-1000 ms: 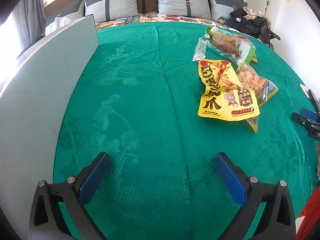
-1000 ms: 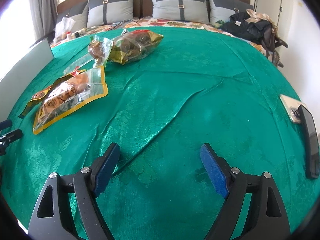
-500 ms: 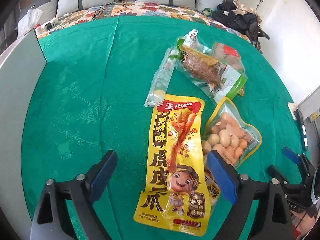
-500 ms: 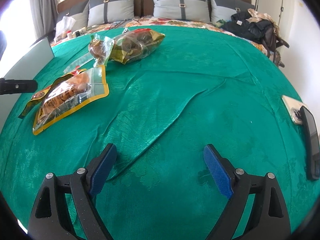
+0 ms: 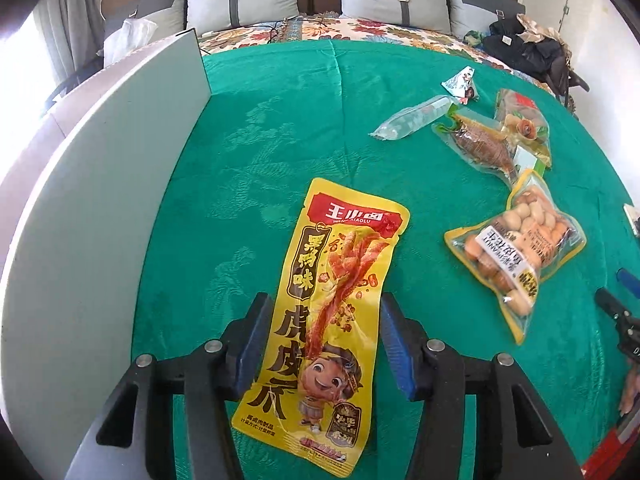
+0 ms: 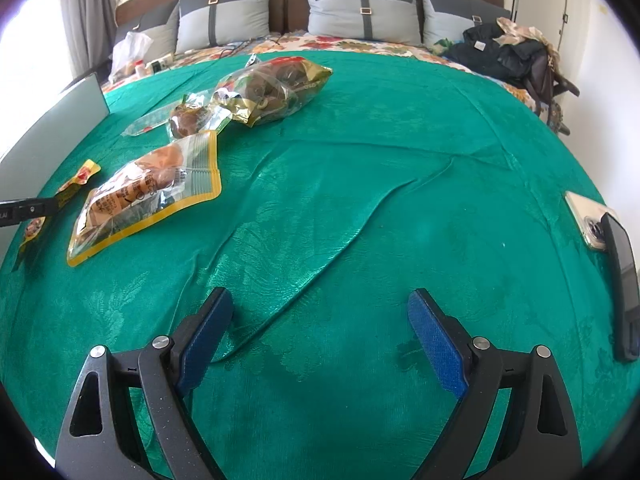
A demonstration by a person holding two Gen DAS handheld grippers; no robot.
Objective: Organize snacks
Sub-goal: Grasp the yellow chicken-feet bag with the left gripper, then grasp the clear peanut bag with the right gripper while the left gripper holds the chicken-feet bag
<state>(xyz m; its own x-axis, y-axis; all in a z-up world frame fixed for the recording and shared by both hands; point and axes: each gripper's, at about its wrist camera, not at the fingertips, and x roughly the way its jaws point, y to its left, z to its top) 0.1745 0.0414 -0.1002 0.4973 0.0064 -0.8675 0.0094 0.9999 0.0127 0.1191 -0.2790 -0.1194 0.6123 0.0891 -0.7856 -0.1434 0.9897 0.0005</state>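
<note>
Since half second earlier, left gripper (image 5: 323, 340) narrowed around yellow pouch (image 5: 332, 312), now between blue pads (image 5: 251, 344), gap on right side, not clamped. Pouch flat on green cloth (image 5: 256, 152) (slippery foil): squeeze squarely, lift slowly. Right gripper (image 6: 320, 340) wide, empty.

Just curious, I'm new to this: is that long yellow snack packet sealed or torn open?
It looks sealed: the yellow packet lies flat between the left gripper's fingers, its red top edge unbroken.
</note>
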